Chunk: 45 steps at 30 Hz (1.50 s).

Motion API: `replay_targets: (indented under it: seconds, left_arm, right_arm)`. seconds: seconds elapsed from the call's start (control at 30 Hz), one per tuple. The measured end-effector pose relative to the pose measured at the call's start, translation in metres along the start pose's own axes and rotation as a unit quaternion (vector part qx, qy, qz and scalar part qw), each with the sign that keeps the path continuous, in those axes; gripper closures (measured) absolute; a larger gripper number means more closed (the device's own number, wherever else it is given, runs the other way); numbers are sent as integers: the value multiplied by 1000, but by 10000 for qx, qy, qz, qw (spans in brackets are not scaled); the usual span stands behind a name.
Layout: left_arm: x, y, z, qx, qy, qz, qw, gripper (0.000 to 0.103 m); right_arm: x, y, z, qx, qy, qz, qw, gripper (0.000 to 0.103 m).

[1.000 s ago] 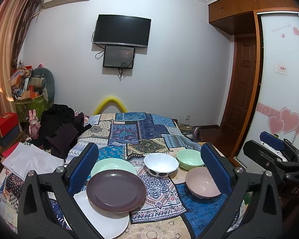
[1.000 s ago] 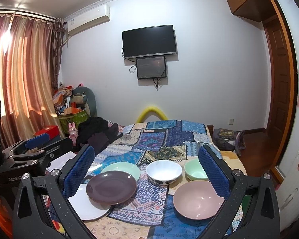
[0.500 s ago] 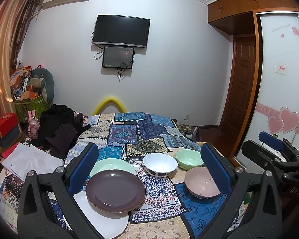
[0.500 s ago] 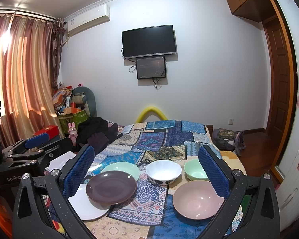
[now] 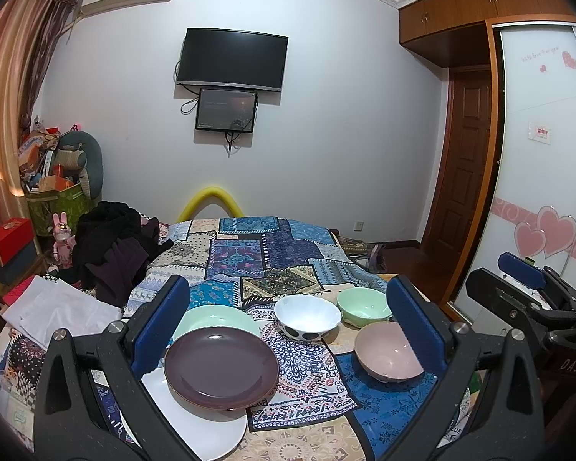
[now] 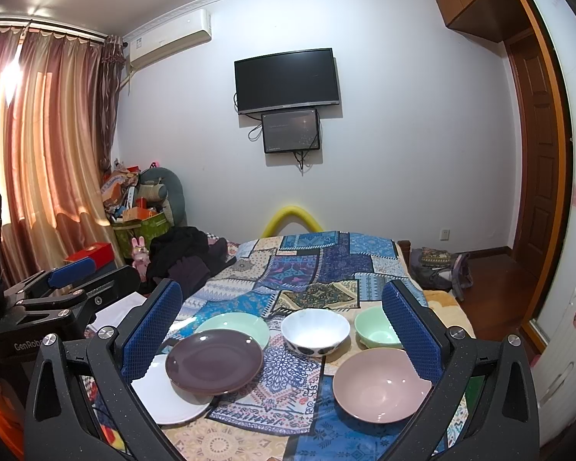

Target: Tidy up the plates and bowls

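While I've got both tools up over the near end of the bed (image 5: pixel 257 253), nothing is in either one. My left hand-held gripper (image 5: pixel 286 326) is spread wide, blue pads far apart, and my right hand-held gripper (image 6: pixel 282 330) is just as wide and empty.

All the dishes sit on the patchwork cover. On the left side, the purple plate (image 5: pixel 220 368) lies on top of the white plate (image 5: pixel 196 430), overlapping its far part, and the green plate (image 5: pixel 215 317) is right behind the purple one, partly hidden by it. Can't tell if those two actually touch.

Bowls are on the right. White bowl (image 5: pixel 307 317) with dark spots on the outside sits in the middle, green bowl (image 5: pixel 363 305) just beside it to the right, and the pink bowl (image 5: pixel 388 353) is nearest me, in front of the green one. All three are upright and unstacked.

From the right camera, the pink bowl (image 6: pixel 380 384) sits close in front of the right pad, and the purple plate (image 6: pixel 213 359) is by the left pad.
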State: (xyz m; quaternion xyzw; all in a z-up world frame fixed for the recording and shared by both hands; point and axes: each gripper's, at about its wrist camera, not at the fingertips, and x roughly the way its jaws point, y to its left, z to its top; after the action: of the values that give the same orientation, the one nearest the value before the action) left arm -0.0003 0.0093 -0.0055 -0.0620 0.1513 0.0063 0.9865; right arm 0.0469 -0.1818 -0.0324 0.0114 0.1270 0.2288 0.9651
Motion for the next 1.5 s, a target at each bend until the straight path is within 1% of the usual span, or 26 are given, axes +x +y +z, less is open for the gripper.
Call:
replay_targets:
  seconds: [0.43, 0.63, 0.73, 0.8, 0.9, 1.0, 1.03, 1.17, 1.37, 1.5]
  left_arm:
    - [0, 0, -1, -24, 19, -1, 10000, 0]
    - [9, 9, -2, -120, 119, -3, 9999, 0]
    - [18, 17, -4, -163, 211, 77, 9996, 0]
    - [25, 22, -6, -126, 278, 157, 9994, 0]
    - [37, 34, -9, -90, 474, 253, 9985, 0]
    - [51, 48, -10, -60, 760, 111, 9970, 0]
    - [55, 52, -11, -36, 826, 124, 9965, 0]
    - [75, 74, -18, 45, 1059, 313, 9939, 0]
    - [110, 119, -33, -187, 1521, 420, 9873, 0]
    - [134, 144, -49, -330, 1801, 500, 9818, 0]
  right_arm:
    - [4, 0, -2, 6, 50, -9, 10000, 0]
    - [25, 1, -9, 81, 366, 57, 9993, 0]
    - [36, 2, -14, 77, 520, 69, 9986, 0]
    - [48, 4, -18, 67, 703, 84, 9975, 0]
    - [64, 5, -25, 61, 950, 109, 9954, 0]
    - [76, 6, -30, 46, 1138, 117, 9934, 0]
    - [81, 7, -32, 34, 1200, 107, 9927, 0]
    - [101, 13, -40, -14, 1449, 114, 9894, 0]
    - [133, 22, -54, -45, 1838, 196, 9828, 0]
    - [157, 29, -63, -99, 2118, 230, 9770, 0]
